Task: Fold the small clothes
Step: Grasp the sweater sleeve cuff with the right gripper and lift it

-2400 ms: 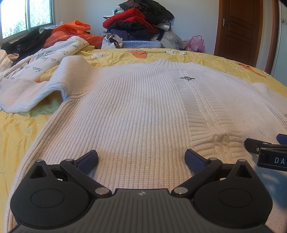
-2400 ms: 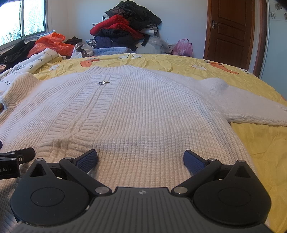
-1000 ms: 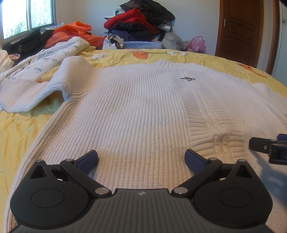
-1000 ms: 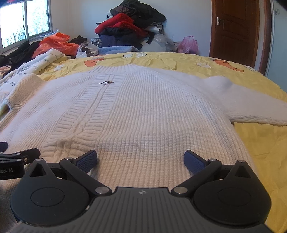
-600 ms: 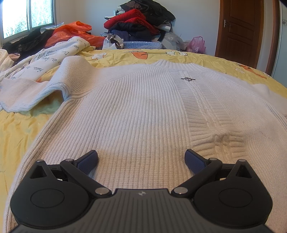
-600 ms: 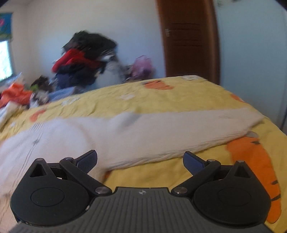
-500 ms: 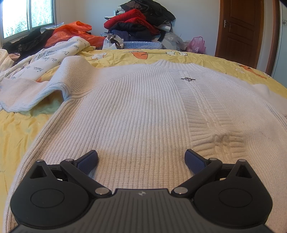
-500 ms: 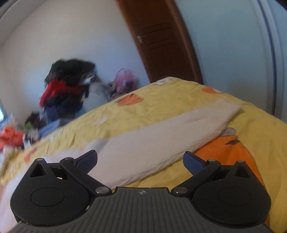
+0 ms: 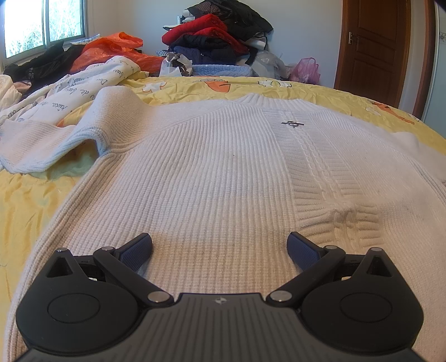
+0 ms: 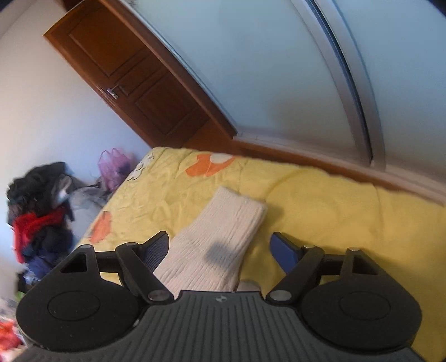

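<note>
Knit white sweater [image 9: 223,178] laid flat for folding | L gripper [image 9: 220,247] held wide open, empty, over hem | R gripper [image 10: 220,245] jaws just been narrowing, sleeve cuff [image 10: 223,231] between, not yet pinched, for fold-in

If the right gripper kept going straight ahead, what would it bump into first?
Probably the sweater's sleeve. The right gripper, its jaws just closing but not yet pressing, already straddles the cuff end lying on the yellow bedspread.

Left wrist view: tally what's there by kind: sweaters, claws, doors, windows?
Sweaters: 1, the white sweater spread on the bedspread
Claws: 1, the left claw, open
Doors: 1, the wooden door
Windows: 1, the window
Total: 4
</note>
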{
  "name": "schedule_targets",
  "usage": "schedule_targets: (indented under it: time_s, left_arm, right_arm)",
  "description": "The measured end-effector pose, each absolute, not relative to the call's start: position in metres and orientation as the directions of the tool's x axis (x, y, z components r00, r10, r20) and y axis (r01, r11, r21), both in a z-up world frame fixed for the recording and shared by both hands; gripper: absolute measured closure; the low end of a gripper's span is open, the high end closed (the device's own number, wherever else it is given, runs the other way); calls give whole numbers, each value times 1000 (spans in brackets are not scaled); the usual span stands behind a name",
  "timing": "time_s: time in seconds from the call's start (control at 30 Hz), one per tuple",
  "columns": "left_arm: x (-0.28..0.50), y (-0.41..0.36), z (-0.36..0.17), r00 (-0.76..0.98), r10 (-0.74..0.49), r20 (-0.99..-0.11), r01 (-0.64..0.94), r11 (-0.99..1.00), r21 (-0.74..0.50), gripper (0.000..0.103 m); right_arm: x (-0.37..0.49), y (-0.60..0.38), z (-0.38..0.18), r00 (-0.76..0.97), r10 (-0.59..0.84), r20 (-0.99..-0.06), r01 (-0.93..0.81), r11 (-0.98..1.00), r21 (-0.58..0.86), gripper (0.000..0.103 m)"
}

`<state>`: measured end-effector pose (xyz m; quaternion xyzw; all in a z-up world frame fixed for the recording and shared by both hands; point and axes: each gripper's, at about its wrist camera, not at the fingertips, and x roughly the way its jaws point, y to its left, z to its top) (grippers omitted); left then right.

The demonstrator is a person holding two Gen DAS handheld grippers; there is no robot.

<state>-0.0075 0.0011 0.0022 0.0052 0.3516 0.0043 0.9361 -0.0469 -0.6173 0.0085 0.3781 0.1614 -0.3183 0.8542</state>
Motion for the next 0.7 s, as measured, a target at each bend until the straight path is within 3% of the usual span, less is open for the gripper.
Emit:
schedule_targets:
  time_s: [0.07,0.1,0.13,0.27,0.37,0.57,0.7]
  left_arm:
    - [-7,1,2,753,11,-658,-5,1000,12,0]
    - [-7,1,2,753,12,-658,-5,1000,13,0]
    - [-7,1,2,753,12,-658,-5,1000,13,0]
    - [-7,1,2,753,10,-658,-4,1000,11,0]
    - [-7,0,2,753,12,-658,-5,1000,13,0]
    - [-7,-1,3,755,5,-656,-3,1000,3,0]
    - [-6,-2,4,756,0,-654,-2,1000,-2,0]
  right_arm:
    - [-35,-615,9,730,-446,-517,680,545,490,46]
    - [-33,-614,9,719,-449,-530,689,562,458,72]
    - [-32,-613,10,702,-455,-548,703,566,430,88]
    - [-28,-599,24,744,-453,-491,665,580,470,88]
    - [-21,-564,48,824,-374,-425,558,663,499,88]
    - [27,-433,97,961,-40,-275,191,815,547,88]
    - [83,-323,99,937,238,-257,-39,799,600,88]
